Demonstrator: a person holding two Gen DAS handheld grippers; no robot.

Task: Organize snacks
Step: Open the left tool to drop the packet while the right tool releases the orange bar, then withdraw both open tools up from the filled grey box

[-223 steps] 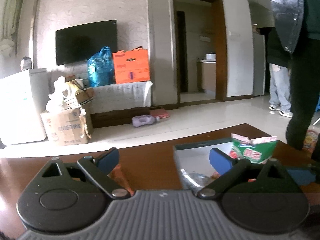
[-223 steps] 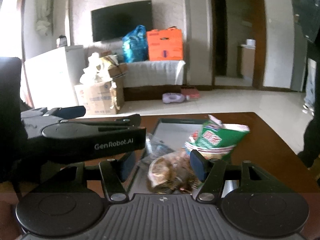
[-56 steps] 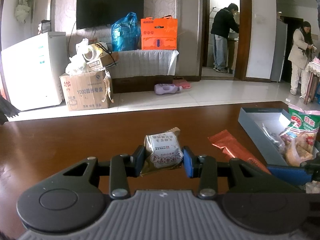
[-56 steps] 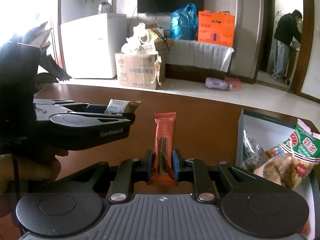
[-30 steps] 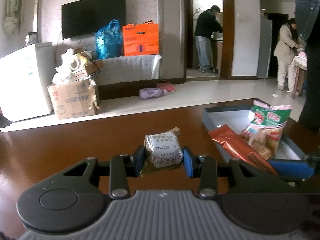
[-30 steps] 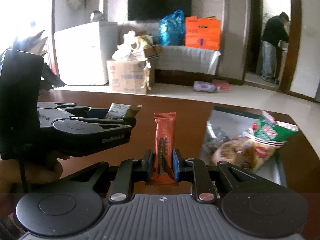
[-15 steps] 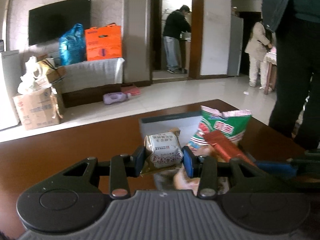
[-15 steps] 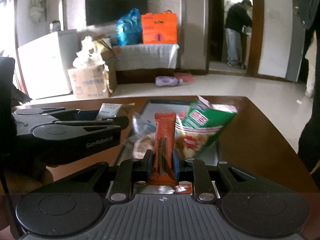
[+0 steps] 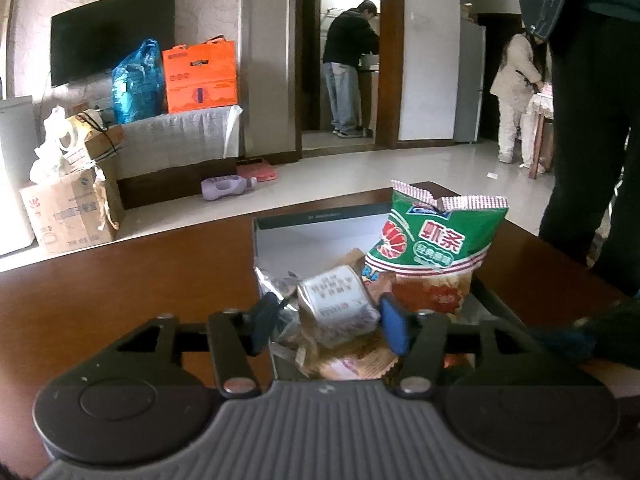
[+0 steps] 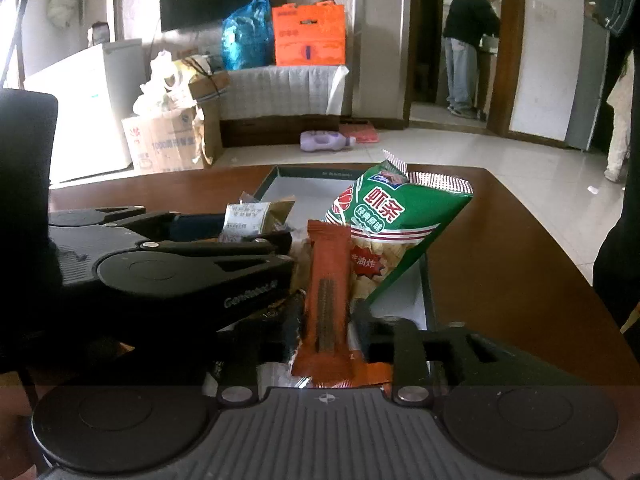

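Both grippers hang over a dark-rimmed box (image 9: 312,214) with a white inside, which holds a green shrimp-chip bag (image 9: 436,240) and other wrapped snacks. The jaws of my left gripper (image 9: 329,324) are opening. A white snack packet (image 9: 340,300) lies tilted between them, loose from both pads, on the snack pile. My right gripper (image 10: 327,328) is also opening its jaws. An orange snack bar (image 10: 326,300) stands leaning between them with a gap at each pad. In the right wrist view the left gripper (image 10: 240,236) sits at the left, over the box (image 10: 320,170), beside the green bag (image 10: 392,216).
The box rests on a brown wooden table (image 9: 120,280) near its far right corner. A person in dark trousers (image 9: 592,140) stands close to the table's right edge. Beyond lie a tiled floor, a cardboard carton (image 9: 68,212) and a purple bottle (image 9: 224,186).
Both pairs of jaws have gone from shut to spread. The white packet and the orange bar have come loose and tilted. Both grippers have moved closer over the box.
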